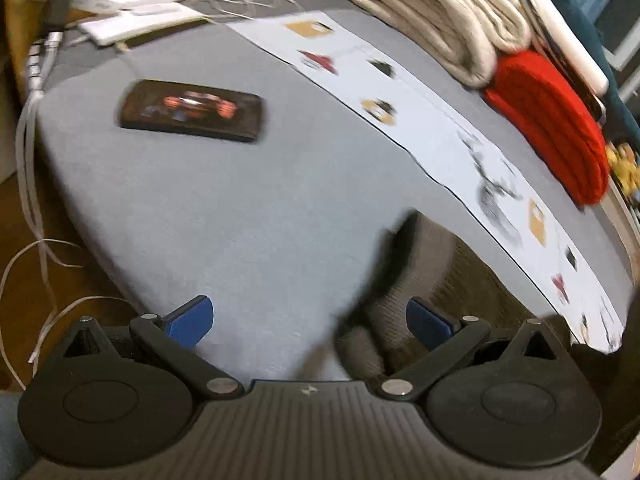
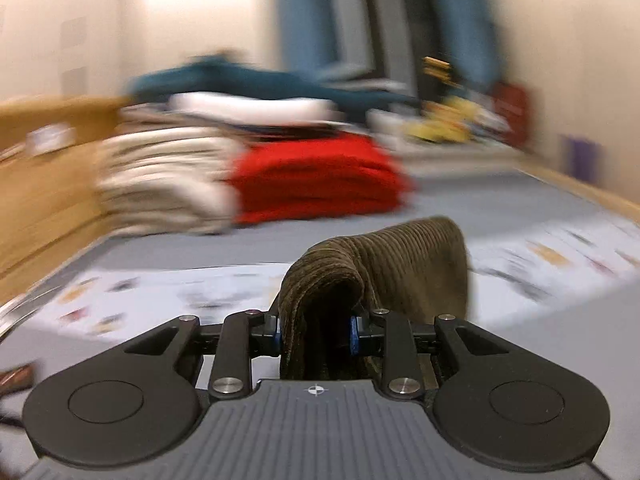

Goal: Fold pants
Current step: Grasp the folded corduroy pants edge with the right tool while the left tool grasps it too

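Observation:
Dark olive corduroy pants (image 2: 384, 264) bunch up between the blue pads of my right gripper (image 2: 316, 334), which is shut on the fabric and holds it above the grey bed sheet (image 2: 460, 196). In the left wrist view the same brown pants (image 1: 424, 280) lie crumpled at the lower right, on the grey sheet (image 1: 224, 200) and under the edge of a printed paper strip (image 1: 440, 132). My left gripper (image 1: 310, 322) stands open above the sheet, its right pad close to the pants, nothing between the pads.
A black phone (image 1: 192, 110) lies on the sheet at the upper left. Folded beige (image 1: 436, 20) and red (image 1: 556, 120) clothes are stacked at the far side. White cables (image 1: 32, 184) hang off the left edge. A wooden bed frame (image 2: 44, 184) borders the left.

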Action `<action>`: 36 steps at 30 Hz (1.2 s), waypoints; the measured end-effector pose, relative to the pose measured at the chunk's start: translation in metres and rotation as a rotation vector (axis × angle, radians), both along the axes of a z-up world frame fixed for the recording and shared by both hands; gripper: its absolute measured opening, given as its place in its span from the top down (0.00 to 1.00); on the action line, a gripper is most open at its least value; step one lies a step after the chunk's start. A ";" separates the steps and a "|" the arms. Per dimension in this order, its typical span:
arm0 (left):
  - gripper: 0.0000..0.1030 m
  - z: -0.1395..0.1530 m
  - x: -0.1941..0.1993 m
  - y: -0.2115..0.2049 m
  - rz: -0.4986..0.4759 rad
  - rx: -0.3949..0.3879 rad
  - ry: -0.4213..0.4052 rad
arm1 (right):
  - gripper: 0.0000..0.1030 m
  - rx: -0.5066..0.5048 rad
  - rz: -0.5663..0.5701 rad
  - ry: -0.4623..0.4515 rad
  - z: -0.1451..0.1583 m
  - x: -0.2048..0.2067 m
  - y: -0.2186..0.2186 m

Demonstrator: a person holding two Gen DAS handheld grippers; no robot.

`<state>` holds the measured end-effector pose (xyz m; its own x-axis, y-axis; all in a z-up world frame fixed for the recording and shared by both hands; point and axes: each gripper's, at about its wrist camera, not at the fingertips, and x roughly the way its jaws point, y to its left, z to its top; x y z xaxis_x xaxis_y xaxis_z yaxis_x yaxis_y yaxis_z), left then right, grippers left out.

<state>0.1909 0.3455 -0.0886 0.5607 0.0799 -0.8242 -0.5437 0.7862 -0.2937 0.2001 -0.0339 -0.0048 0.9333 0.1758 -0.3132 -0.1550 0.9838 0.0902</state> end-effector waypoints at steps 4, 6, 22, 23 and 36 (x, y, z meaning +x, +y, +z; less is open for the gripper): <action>0.00 -0.011 -0.008 0.023 0.048 -0.011 0.039 | 0.71 -0.148 0.369 0.008 -0.051 -0.012 0.123; 0.00 -0.016 -0.007 0.026 0.045 -0.029 0.053 | 0.70 -0.257 0.520 0.118 -0.096 -0.019 0.165; 0.00 0.018 0.010 -0.026 -0.198 -0.047 -0.168 | 0.24 0.014 0.421 0.205 -0.072 -0.056 0.040; 0.00 0.020 0.016 -0.036 -0.229 -0.022 -0.149 | 0.24 -0.016 0.392 0.185 -0.069 -0.060 0.027; 0.68 0.035 0.021 -0.084 -0.354 0.006 -0.092 | 0.25 0.062 0.202 0.226 -0.092 -0.060 -0.025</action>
<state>0.2118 0.2613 -0.0532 0.6261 -0.1276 -0.7693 -0.2089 0.9230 -0.3231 0.1402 -0.0592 -0.0963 0.7856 0.3759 -0.4915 -0.3160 0.9267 0.2036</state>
